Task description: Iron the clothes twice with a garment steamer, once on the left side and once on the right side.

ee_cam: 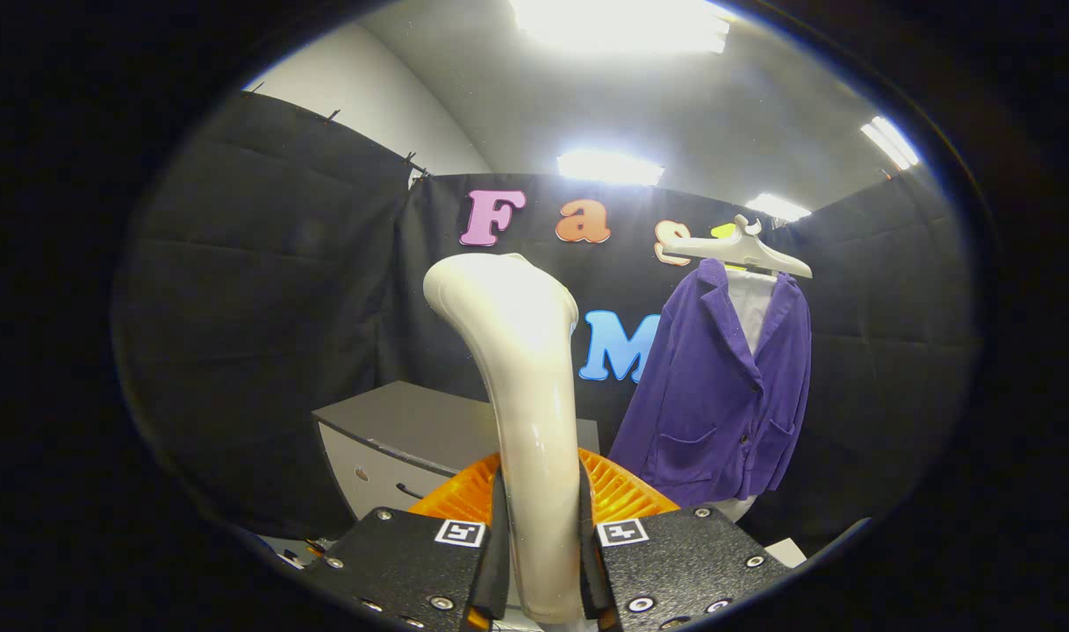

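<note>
The gripper is clamped on the handle of the cream garment steamer, both black pads pressing its sides, so the steamer stands upright between the fingers with its long axis running up and its head bending off to the left. Beyond the fingers and to the right, a purple jacket over a white shirt hangs on a white hanger against the booth wall (well apart from the steamer), while a grey cabinet stands behind on the left, its drawers closed, and an orange ribbed part sits just behind the handle.

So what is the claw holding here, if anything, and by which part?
The claw is shut on the garment steamer, both fingers pressing its cream handle low down, well below the head.
</note>
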Demonstrator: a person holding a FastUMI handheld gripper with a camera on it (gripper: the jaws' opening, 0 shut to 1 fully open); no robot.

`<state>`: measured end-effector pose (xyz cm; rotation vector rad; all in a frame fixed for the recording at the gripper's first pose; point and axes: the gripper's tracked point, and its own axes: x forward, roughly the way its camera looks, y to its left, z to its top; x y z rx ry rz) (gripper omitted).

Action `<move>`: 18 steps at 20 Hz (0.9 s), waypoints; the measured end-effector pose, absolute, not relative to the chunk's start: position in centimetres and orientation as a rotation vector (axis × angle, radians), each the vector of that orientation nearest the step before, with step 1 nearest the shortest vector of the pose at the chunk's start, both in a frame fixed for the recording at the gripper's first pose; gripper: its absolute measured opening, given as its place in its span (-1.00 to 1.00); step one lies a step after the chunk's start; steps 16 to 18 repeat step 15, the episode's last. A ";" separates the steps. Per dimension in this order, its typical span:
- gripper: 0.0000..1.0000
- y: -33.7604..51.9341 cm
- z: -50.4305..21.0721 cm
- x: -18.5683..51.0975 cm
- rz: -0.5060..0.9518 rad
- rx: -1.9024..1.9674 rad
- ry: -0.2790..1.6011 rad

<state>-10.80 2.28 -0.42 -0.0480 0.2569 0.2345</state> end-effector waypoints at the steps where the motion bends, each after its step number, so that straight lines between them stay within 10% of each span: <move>1: -0.37 2.0 -0.7 -11.4 0.251 -0.056 0.258; 18: -0.37 -6.0 -1.0 -17.1 0.327 -0.048 0.260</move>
